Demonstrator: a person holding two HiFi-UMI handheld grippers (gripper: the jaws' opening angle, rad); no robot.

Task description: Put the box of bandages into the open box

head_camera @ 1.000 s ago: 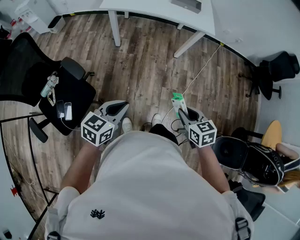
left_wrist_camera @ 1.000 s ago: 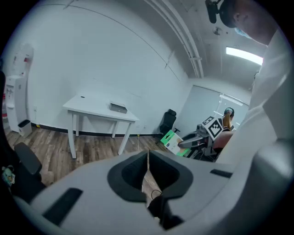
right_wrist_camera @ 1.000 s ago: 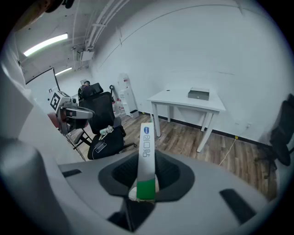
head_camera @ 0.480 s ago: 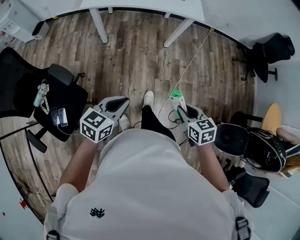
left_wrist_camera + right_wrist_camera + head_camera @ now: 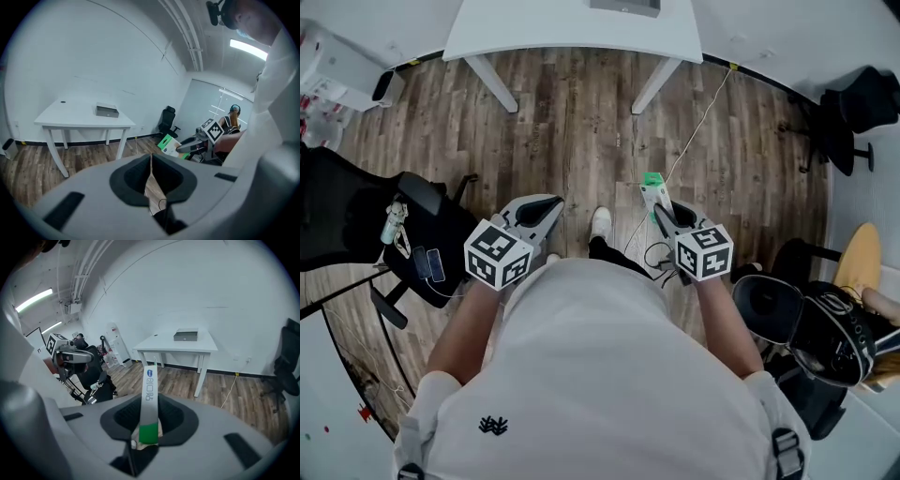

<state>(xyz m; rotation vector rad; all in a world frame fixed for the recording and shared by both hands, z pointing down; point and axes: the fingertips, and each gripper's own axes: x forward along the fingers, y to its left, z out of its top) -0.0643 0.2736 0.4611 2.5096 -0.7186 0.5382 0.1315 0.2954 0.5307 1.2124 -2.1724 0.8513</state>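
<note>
The right tool [image 5: 660, 212] clamps the bandage box [image 5: 652, 190], which sticks out ahead of its jaws, above the wooden floor [image 5: 581, 131]. The left tool [image 5: 546, 214] has its jaws pressed together, empty. The open box [image 5: 623, 7] sits on the desk [image 5: 572, 28], well apart.

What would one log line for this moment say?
right gripper: shut on box of bandages | left gripper: shut, empty | grey box: on white table
</note>
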